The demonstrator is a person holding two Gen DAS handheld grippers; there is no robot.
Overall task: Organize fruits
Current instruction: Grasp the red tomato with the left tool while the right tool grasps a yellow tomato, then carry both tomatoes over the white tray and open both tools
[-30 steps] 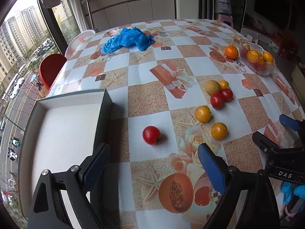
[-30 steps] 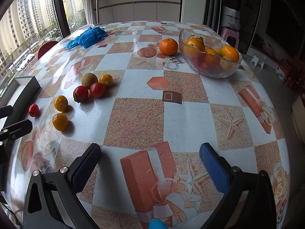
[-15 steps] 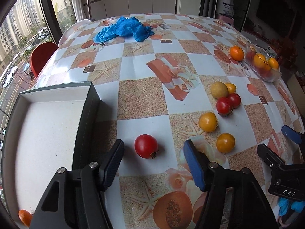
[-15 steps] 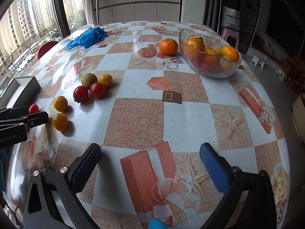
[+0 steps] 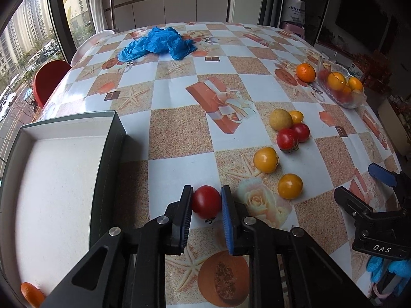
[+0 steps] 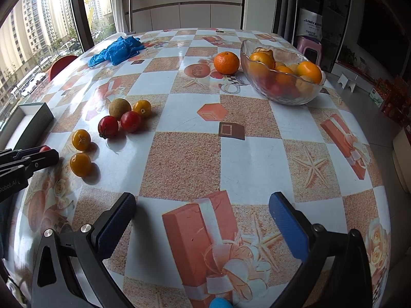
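- The table (image 5: 177, 133) wore a checked cloth printed with gift boxes, starfish, roses and cut fruit.
- The box (image 5: 64, 179), dark outside and white inside, sat open at 9 o'clock in the left wrist view, with an orange fruit (image 5: 30, 294) in its near corner.
- The blue cloth (image 5: 159, 42) lay crumpled at 12 o'clock, well apart from the fruit.
- The glass bowl (image 6: 305, 95) stood at 1 o'clock in the right wrist view, holding oranges and darker fruit; one orange (image 6: 226, 63) sat on the table just beside its left rim.
- The left gripper (image 5: 206, 202) had just been closing, and its jaws pressed on both sides of the red tomato (image 5: 206, 201), which rested on the table just right of the box.
- The right gripper (image 6: 203, 208) stood wide open over a printed gift box, holding nothing; "DAS" was legible on its body in the left wrist view.
- Part of a label reading "obot.AI" showed on the left gripper in the right wrist view.
- Loose fruit lay at 2 o'clock from the held tomato: two yellow tomatoes (image 5: 265, 159) near it, then two red ones (image 5: 287, 138), a brown fruit (image 5: 280, 119) and a small yellow one, clustered and touching.
- A white bag (image 6: 312, 27) by the far wall bore partly readable blue lettering, "SINYE…".
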